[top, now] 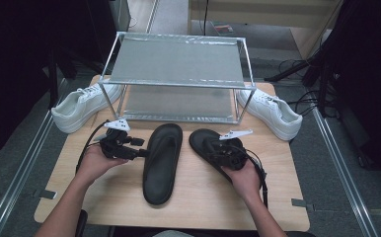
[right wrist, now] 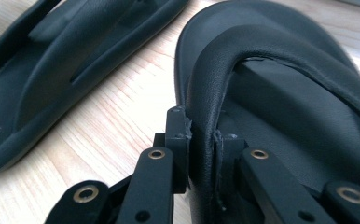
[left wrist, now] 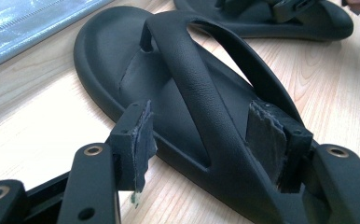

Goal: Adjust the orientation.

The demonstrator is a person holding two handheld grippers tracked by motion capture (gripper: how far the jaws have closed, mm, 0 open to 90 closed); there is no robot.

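1. A wooden table [top: 198, 197] holds a metal two-shelf rack [top: 178, 69] at its far side, seen from above.
2. A white sneaker [top: 82, 104] lies at the rack's left end, and a second white sneaker [top: 272, 112] lies at its right end.
3. Two black sandals lie side by side on the bare wood in front of the rack, apart from each other.
4. The left sandal [top: 161, 163] points away from the person, its toe near the rack's lower shelf.
5. The right sandal [top: 209, 144] lies angled, its toe toward the middle of the table.
6. The person's left hand [top: 95, 163] holds the left gripper [top: 140, 153] at the left sandal's side edge.
7. In the left gripper view, the left gripper [left wrist: 197, 140] is released: its jaws stand wide apart, one on each side of the sandal's strap [left wrist: 192, 88], and the near sole edge lies between them too.
8. The person's right hand [top: 245, 180] holds the right gripper [top: 226, 152] over the right sandal.
9. In the right gripper view, the right gripper [right wrist: 201, 140] is clenched on the right sandal's strap [right wrist: 215, 84], with a pad pressed against each side of it.
10. The other sandal [right wrist: 66, 60] lies beyond it on the wood.
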